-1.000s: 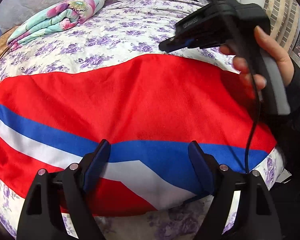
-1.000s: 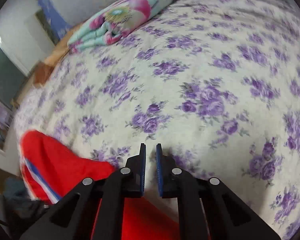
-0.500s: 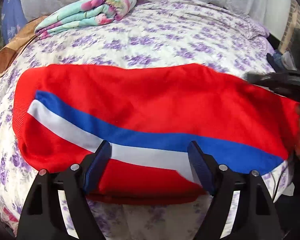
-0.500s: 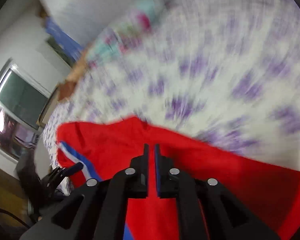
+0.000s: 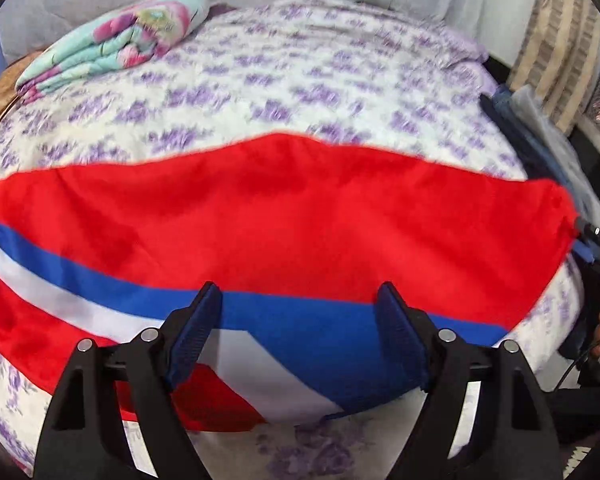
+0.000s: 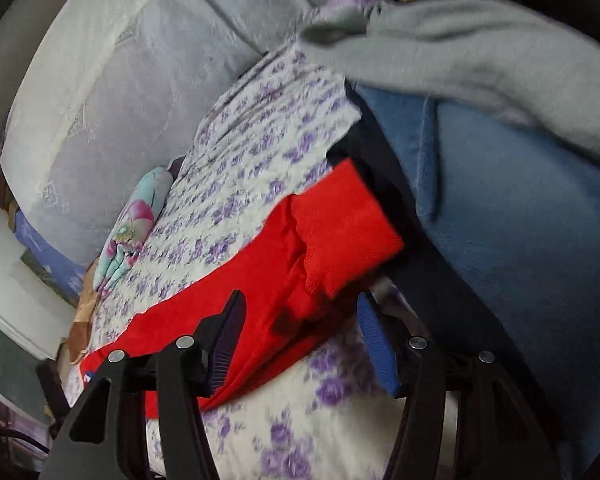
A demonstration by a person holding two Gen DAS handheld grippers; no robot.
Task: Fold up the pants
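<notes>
Pants (image 5: 284, 216), red with a blue and a white stripe, are laid lengthwise across the bedspread (image 5: 300, 80) near its front edge, folded in two, with a ribbed cuff (image 6: 344, 232) at one end (seen best from the right wrist). The left gripper (image 5: 298, 336) is held above the striped part with its jaws spread wide, and nothing is pinched between them. The right gripper (image 6: 300, 344) is placed at the cuff end; its jaws have just been opening, and the red cloth lies between them, unpressed by the pads. A folded floral quilt (image 5: 116, 40) is set at the far corner of the bedspread. Blue (image 6: 520, 216) and grey (image 6: 480, 44) clothes are piled beside the cuff.
</notes>
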